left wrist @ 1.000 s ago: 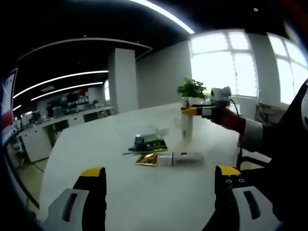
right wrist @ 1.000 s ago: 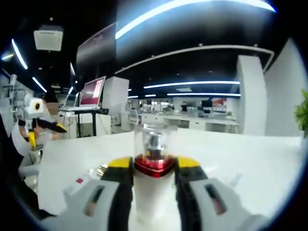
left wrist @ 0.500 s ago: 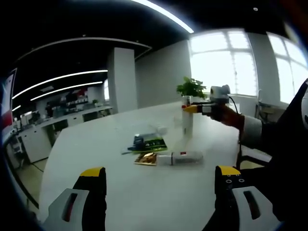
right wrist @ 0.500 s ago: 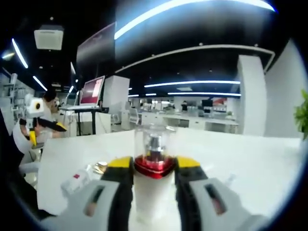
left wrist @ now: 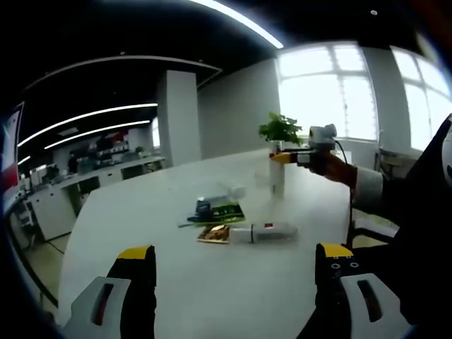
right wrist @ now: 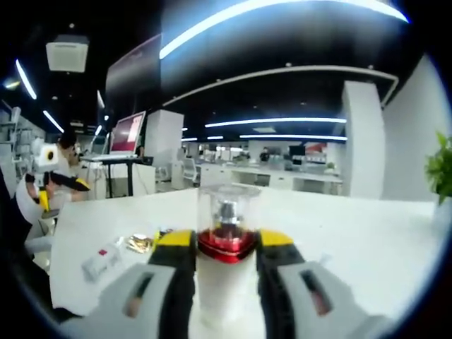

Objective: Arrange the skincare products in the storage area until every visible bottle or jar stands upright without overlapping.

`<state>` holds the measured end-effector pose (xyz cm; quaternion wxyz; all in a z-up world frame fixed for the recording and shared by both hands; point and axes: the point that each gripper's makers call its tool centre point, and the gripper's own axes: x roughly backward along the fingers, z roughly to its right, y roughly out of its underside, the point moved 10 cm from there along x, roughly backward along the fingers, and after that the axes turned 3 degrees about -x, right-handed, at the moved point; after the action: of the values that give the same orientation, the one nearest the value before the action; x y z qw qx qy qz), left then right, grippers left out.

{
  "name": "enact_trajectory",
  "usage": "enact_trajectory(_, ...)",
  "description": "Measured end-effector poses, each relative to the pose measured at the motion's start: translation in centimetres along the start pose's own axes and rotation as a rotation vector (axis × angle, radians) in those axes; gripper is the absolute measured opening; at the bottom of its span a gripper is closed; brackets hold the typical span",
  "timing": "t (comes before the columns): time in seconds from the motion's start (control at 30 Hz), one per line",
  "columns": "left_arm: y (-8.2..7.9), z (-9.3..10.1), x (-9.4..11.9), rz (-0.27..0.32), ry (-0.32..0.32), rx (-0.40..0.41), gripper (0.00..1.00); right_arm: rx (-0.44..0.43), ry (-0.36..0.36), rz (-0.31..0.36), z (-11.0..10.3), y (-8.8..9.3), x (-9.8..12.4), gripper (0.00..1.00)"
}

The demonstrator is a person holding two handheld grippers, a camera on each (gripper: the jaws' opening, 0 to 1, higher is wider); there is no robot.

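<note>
A white bottle (right wrist: 226,282) with a red collar and a clear cap stands upright between my right gripper's (right wrist: 226,244) jaws, which are shut on it. In the left gripper view, that bottle (left wrist: 277,182) hangs at the table's far right with the right gripper (left wrist: 281,159) gripping its top. A white tube (left wrist: 265,230) lies on its side mid-table beside a gold sachet (left wrist: 215,234). A small dark jar (left wrist: 205,207) sits on a green packet (left wrist: 220,212). My left gripper (left wrist: 233,279) is open, low over the near table edge, holding nothing.
A potted plant (left wrist: 281,130) stands behind the held bottle. A person's sleeve (left wrist: 371,198) reaches in from the right. The white table (left wrist: 141,212) has bare room on its left half. In the right gripper view, the lying tube (right wrist: 101,260) and sachet (right wrist: 139,243) are at lower left.
The right gripper has carried the bottle slightly up and away from the lying tube. The left gripper has stayed still and open.
</note>
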<state>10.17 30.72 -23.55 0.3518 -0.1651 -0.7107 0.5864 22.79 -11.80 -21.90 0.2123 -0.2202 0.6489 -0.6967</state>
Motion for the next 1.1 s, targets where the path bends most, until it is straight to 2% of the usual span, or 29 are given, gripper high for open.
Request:
enact_trajectory(0.43,-0.1,0.1,0.0,-0.003,0.002,-0.008,0.95,0.002,0.014,-0.002,0.8,0.2,1.1,0.31)
enact_trajectory(0.97,0.1,0.1,0.0,-0.005,0.0,-0.006,0.95,-0.01,0.037,0.008,-0.1,0.3,1.3,0.31)
enact_trajectory(1.1,0.1,0.1,-0.1,-0.007,-0.001,-0.008,0.95,0.007,0.071,0.082,-0.2,-1.1,1.6,0.33)
